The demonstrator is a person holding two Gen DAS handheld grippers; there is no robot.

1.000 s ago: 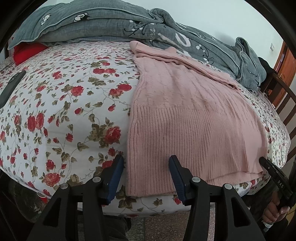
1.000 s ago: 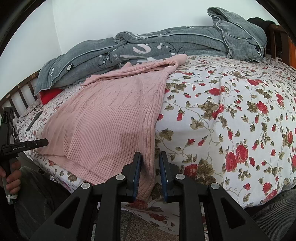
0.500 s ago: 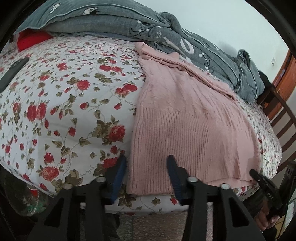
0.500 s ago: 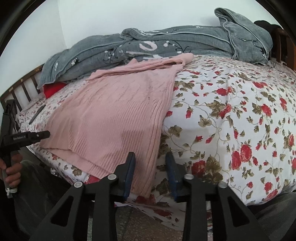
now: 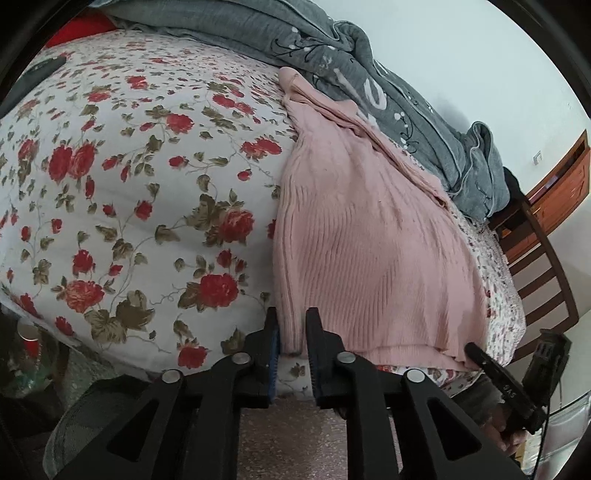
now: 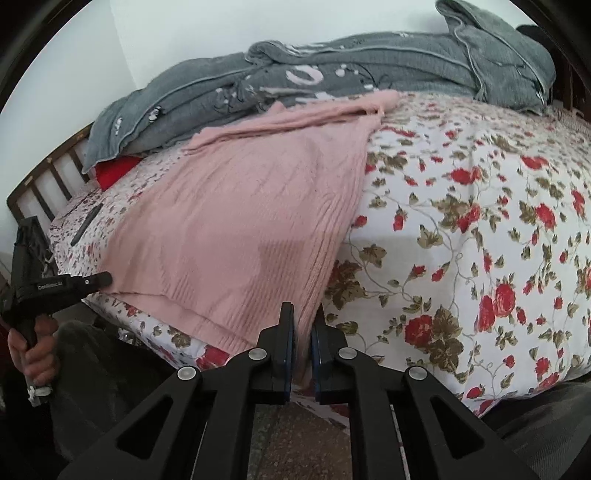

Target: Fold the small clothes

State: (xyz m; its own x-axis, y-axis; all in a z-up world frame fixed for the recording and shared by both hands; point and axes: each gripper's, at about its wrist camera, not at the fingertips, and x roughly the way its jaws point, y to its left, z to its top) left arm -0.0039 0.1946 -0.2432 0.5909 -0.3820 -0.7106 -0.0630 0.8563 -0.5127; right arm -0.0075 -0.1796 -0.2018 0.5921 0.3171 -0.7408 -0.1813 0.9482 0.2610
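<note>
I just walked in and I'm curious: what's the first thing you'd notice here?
The pink sweater spread flat over the near edge of the flowery bed. The left gripper is closing on one bottom corner, and the right gripper pinches the other. A rumpled grey blanket is heaped along the far side.

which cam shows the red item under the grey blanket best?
Right wrist: the red item shows as a clear patch under the grey blanket's edge by the headboard. Left wrist catches only a sliver at the frame's top-left rim.
</note>
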